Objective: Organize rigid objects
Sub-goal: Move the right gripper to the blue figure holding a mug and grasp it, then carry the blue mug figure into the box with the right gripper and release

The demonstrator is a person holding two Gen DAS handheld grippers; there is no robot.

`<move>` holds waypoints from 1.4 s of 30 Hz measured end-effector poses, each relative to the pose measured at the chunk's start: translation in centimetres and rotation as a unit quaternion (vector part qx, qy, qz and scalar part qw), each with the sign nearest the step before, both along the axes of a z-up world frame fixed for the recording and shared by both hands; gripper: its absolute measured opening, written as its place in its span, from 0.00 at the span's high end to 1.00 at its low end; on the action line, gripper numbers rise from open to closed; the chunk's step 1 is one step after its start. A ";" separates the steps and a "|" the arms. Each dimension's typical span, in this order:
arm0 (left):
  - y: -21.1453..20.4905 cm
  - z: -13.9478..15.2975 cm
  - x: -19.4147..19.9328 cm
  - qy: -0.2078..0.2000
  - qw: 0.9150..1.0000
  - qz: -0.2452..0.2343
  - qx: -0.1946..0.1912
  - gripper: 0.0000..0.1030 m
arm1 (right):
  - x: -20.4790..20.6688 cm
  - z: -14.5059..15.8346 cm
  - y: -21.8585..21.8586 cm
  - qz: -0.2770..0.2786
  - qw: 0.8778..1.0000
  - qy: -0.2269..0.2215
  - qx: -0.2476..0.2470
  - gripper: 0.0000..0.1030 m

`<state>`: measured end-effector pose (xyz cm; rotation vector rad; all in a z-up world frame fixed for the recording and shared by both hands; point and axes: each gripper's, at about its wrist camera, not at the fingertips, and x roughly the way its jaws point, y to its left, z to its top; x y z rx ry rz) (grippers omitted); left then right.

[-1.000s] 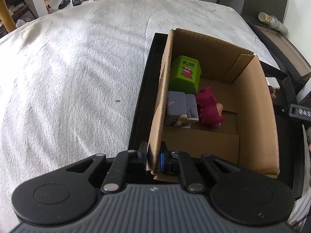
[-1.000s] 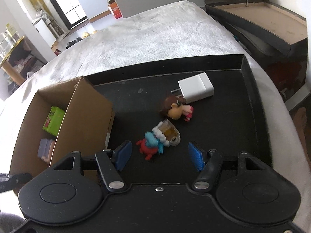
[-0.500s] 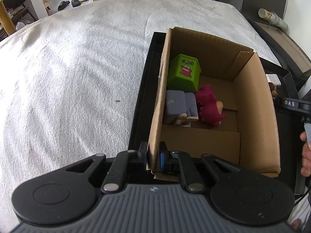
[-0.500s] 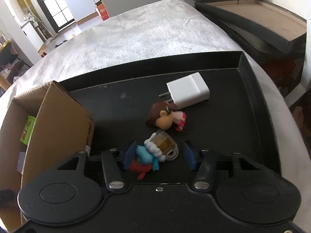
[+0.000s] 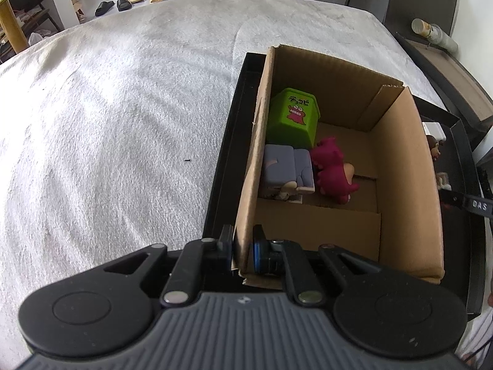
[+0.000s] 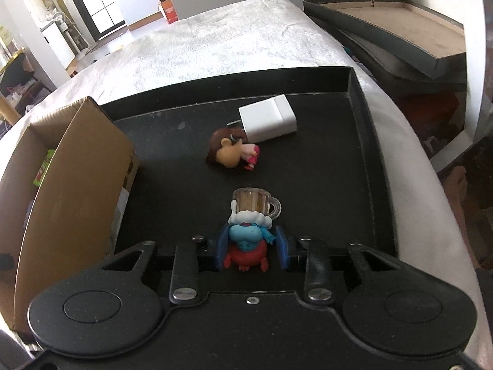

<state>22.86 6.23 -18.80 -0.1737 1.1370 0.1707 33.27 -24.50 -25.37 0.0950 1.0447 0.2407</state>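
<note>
Left gripper (image 5: 242,248) pinches the cardboard box (image 5: 409,185) wall steady; right gripper (image 6: 251,248) brackets the blue-red figurine (image 6: 248,243), pads not clearly touching — squeeze centred before lifting

daylight pours in from the windows (image 6: 101,6) far behind on my right view, blown out to white there. the pale cloth (image 5: 117,117) glares softly on my left view, while the black tray (image 6: 323,160) swallows detail and shows only faint sheen. shadows inside the cardboard box (image 5: 406,166) are soft. both views bend hard at the edges; corners go dark. focus is sharp throughout.
</note>
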 end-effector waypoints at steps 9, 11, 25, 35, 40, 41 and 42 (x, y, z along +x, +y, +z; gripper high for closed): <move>0.3 0.0 -0.4 -0.010 1.000 0.005 -0.013 0.89 | -1.1 2.4 0.3 0.012 1.000 -0.017 -0.006 0.69; 0.3 0.0 -0.4 -0.012 1.000 0.007 -0.016 0.89 | -1.2 3.2 0.6 0.017 1.000 -0.024 -0.007 0.69; 1.0 1.0 -1.0 -0.032 0.999 0.004 -0.040 0.89 | -1.1 7.7 4.5 0.053 0.996 -0.066 -0.013 0.69; 1.2 1.5 -1.3 -0.041 0.998 0.002 -0.046 0.90 | -1.3 9.9 8.2 0.082 0.993 -0.082 -0.003 0.69; 1.3 1.5 -1.4 -0.043 0.998 0.003 -0.049 0.90 | -1.2 10.6 9.8 0.096 0.992 -0.087 -0.004 0.69; 1.3 1.5 -1.4 -0.043 0.998 0.003 -0.048 0.90 | -1.2 10.7 10.1 0.098 0.991 -0.088 -0.004 0.69; 1.3 1.5 -1.4 -0.043 0.998 0.003 -0.048 0.90 | -1.1 10.7 10.3 0.100 0.991 -0.088 -0.004 0.69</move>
